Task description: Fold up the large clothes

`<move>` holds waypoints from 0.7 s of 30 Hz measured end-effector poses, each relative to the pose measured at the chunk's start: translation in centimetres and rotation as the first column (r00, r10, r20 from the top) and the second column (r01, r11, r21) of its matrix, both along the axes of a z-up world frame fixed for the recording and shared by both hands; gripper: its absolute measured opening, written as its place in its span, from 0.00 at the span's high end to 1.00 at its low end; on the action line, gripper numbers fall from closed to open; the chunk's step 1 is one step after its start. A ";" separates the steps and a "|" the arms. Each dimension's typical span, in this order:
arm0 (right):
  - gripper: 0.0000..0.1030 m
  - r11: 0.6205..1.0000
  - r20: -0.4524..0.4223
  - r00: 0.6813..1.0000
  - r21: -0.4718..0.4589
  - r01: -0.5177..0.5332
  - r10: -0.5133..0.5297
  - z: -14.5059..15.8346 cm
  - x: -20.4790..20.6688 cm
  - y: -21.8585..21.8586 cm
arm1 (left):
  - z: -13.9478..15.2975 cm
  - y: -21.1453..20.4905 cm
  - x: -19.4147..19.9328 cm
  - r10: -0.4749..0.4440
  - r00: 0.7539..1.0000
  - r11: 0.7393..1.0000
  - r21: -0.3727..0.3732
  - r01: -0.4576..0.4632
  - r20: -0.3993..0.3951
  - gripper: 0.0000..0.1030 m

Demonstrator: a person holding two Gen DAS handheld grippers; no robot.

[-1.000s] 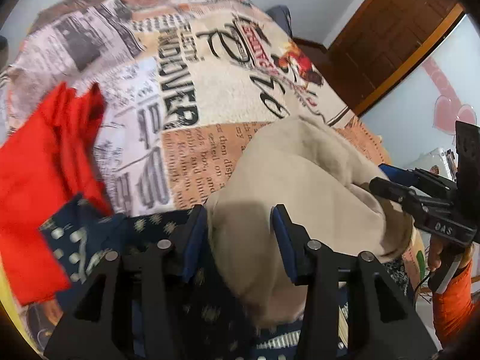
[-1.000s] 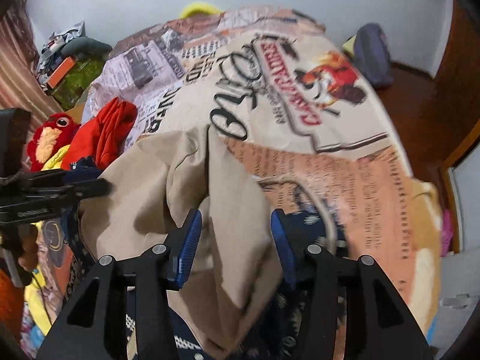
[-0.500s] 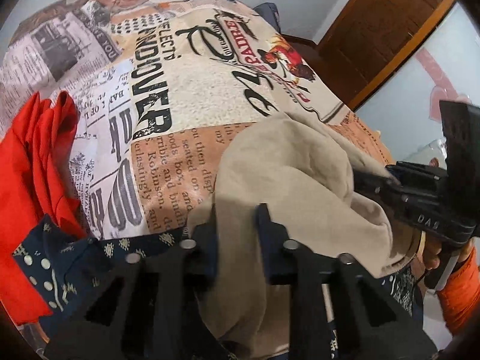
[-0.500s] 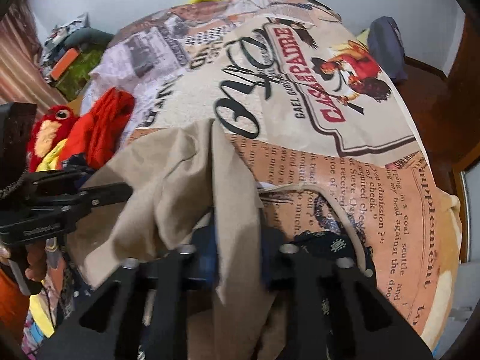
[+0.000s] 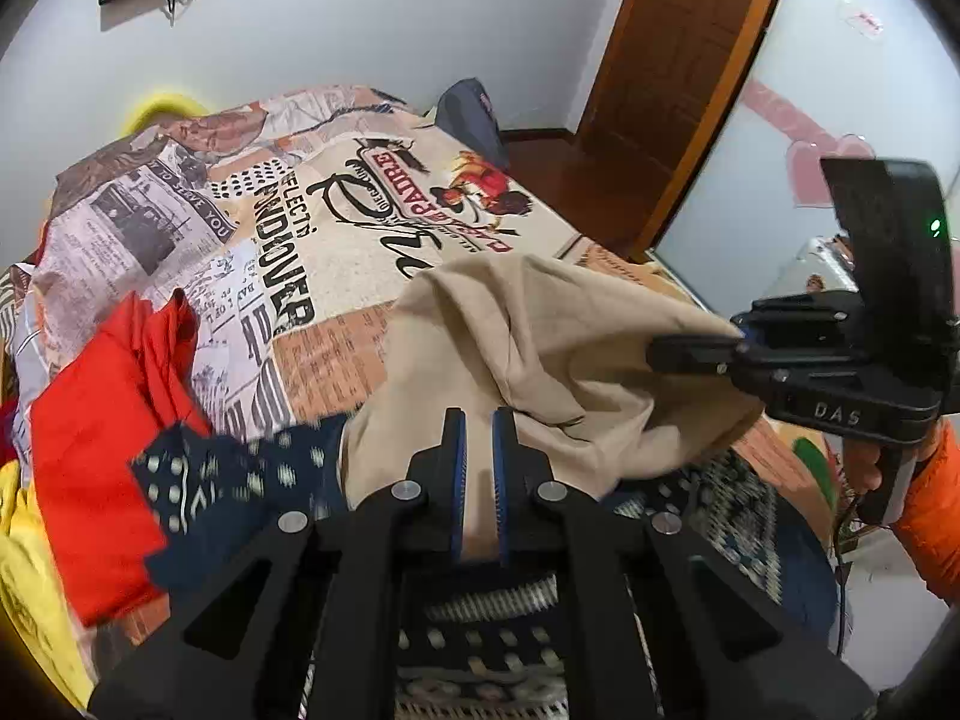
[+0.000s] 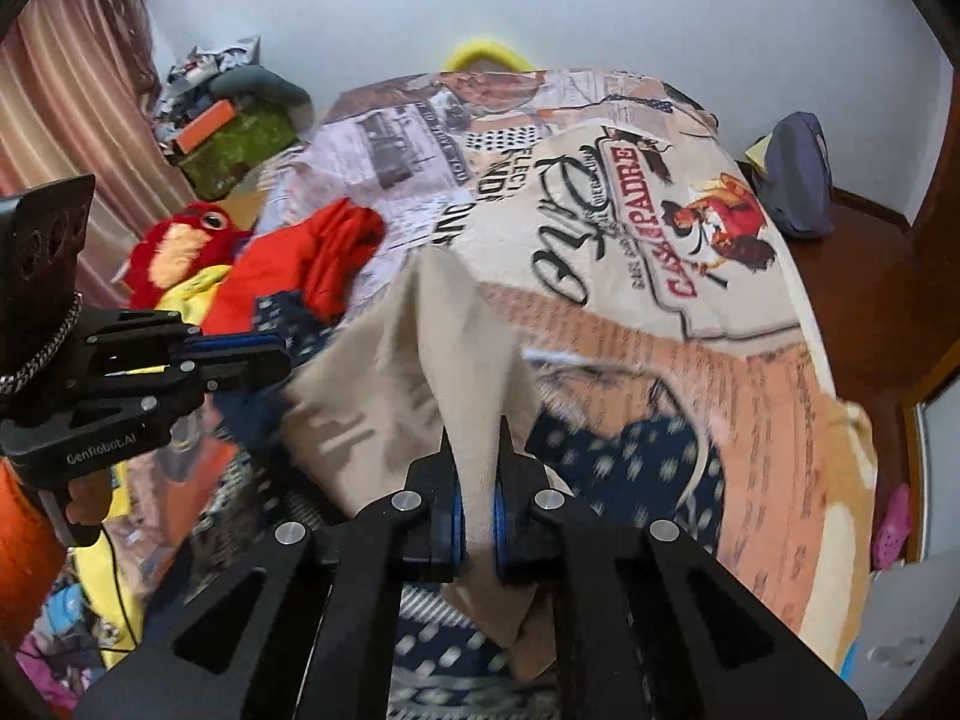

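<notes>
A large beige garment (image 5: 540, 348) hangs lifted between both grippers above the bed; it also shows in the right wrist view (image 6: 420, 372). My left gripper (image 5: 478, 420) is shut on its near edge. My right gripper (image 6: 477, 426) is shut on another part of its edge. The right gripper also appears in the left wrist view (image 5: 690, 354), pinching the cloth at the right. The left gripper appears in the right wrist view (image 6: 252, 354) at the left.
The bed carries a newspaper-print cover (image 5: 336, 228). A red garment (image 5: 96, 396) and a navy patterned cloth (image 5: 228, 480) lie at the left. A red plush toy (image 6: 174, 240) sits beside the bed. A wooden door (image 5: 678, 78) stands at the right.
Both grippers closed on the beige garment and lifted it off the bed. Both views now look higher, with more wall showing.
</notes>
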State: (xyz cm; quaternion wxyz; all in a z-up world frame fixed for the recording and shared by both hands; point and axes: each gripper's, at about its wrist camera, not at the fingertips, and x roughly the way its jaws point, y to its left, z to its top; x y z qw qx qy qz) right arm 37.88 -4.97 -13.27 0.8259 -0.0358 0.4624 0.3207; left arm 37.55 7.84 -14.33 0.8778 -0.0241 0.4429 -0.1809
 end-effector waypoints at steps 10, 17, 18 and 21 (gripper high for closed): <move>0.94 0.999 -0.060 0.998 -0.031 -0.038 0.036 -3.2 -6.1 -1.0 | -2.3 0.7 -6.0 0.037 0.995 0.996 0.080 -0.030 -0.089 0.92; 0.93 0.991 -0.080 0.996 -0.131 0.035 -0.045 -6.3 -6.5 -3.7 | -3.6 2.5 -6.4 0.102 0.987 0.993 0.069 -0.095 -0.121 0.68; 0.93 0.989 -0.076 0.996 -0.142 0.044 -0.056 -6.4 -6.1 -4.0 | -3.6 2.7 -6.2 0.109 0.987 0.992 0.072 -0.101 -0.118 0.65; 0.92 0.988 -0.072 0.993 -0.133 0.078 -0.088 -5.5 -5.2 -4.7 | -3.4 3.1 -5.3 0.128 0.985 0.990 0.068 -0.121 -0.113 0.61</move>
